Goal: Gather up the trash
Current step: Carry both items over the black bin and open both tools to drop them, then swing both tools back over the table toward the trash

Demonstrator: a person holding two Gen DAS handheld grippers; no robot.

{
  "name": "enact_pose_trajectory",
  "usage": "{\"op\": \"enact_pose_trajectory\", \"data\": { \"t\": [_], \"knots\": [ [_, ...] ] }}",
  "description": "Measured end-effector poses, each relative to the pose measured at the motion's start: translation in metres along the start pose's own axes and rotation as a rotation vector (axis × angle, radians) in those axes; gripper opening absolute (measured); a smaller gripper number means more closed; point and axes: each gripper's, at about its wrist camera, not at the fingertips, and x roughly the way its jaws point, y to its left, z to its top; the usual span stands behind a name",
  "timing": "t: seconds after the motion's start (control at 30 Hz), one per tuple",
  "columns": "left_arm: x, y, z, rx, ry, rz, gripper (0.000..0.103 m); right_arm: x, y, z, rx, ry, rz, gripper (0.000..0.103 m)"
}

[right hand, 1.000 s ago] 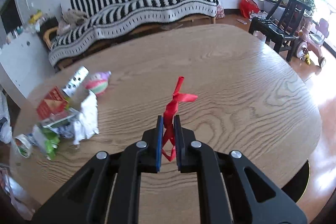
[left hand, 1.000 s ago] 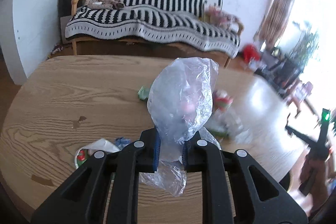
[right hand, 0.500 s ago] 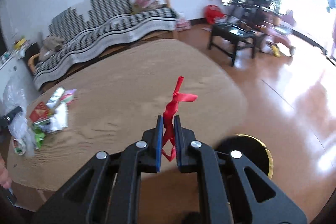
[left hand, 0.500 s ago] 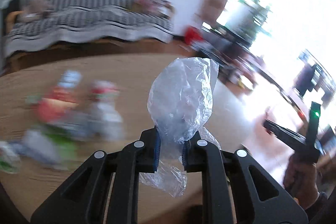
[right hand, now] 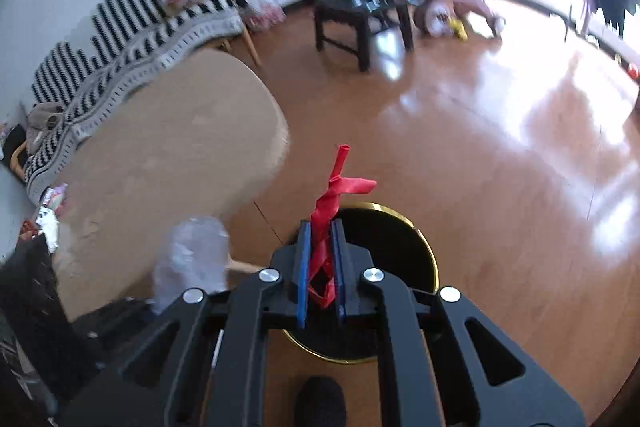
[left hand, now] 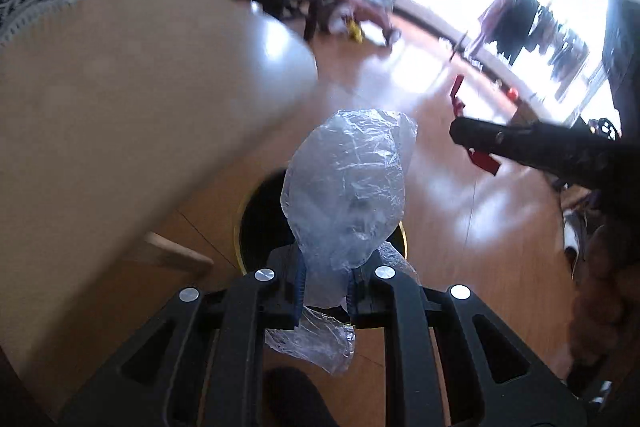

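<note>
My left gripper (left hand: 325, 287) is shut on a crumpled clear plastic bag (left hand: 346, 187), which billows above the fingers. Beneath it on the floor stands a round black bin (left hand: 260, 223) with a gold rim, partly hidden by the bag. My right gripper (right hand: 320, 267) is shut on a red twisted strip (right hand: 334, 195) and hangs over the same bin (right hand: 396, 255). In the left wrist view the right gripper (left hand: 464, 135) reaches in from the right with the red strip (left hand: 482, 159). In the right wrist view the bag (right hand: 192, 259) shows at lower left.
The round wooden table (left hand: 132, 107) fills the left side; its edge is close to the bin. More trash (right hand: 50, 211) lies at the table's far left. A striped sofa (right hand: 132, 27) and a dark chair (right hand: 360, 11) stand behind. A dark shoe tip (right hand: 320, 399) shows on the shiny wooden floor.
Both grippers swung away from the tabletop to the right and tilted down over the floor bin, each still holding its piece. The trash pile has slid out to the far left.
</note>
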Motion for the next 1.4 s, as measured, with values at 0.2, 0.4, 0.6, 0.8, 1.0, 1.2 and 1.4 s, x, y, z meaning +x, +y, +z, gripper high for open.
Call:
{"op": "enact_pose_trajectory", "data": {
  "t": [0.2, 0.4, 0.6, 0.8, 1.0, 1.2, 1.4],
  "knots": [
    [0.071, -0.014, -0.005, 0.040, 0.094, 0.043, 0.015, 0.058, -0.032, -0.016, 0.104, 0.172, 0.012, 0.010],
    [0.104, -0.007, 0.003, 0.021, 0.120, 0.075, 0.016, 0.083, -0.040, -0.023, 0.126, 0.225, -0.008, 0.010],
    [0.107, -0.003, 0.007, 0.020, 0.125, 0.080, 0.016, 0.079, -0.037, -0.017, 0.125, 0.204, -0.001, 0.010],
    [0.109, -0.004, 0.003, 0.002, 0.139, 0.077, 0.020, 0.083, -0.038, -0.011, 0.140, 0.204, 0.003, 0.010],
    [0.108, -0.006, -0.002, -0.001, 0.120, 0.086, 0.069, 0.082, -0.043, -0.008, 0.164, 0.189, -0.021, 0.082],
    [0.101, -0.010, -0.007, -0.002, 0.124, 0.070, 0.080, 0.068, -0.042, -0.002, 0.170, 0.147, -0.036, 0.082],
    [0.054, -0.015, -0.010, 0.004, 0.103, 0.048, 0.093, 0.016, -0.026, 0.013, 0.168, 0.005, -0.066, 0.082]
  ]
}}
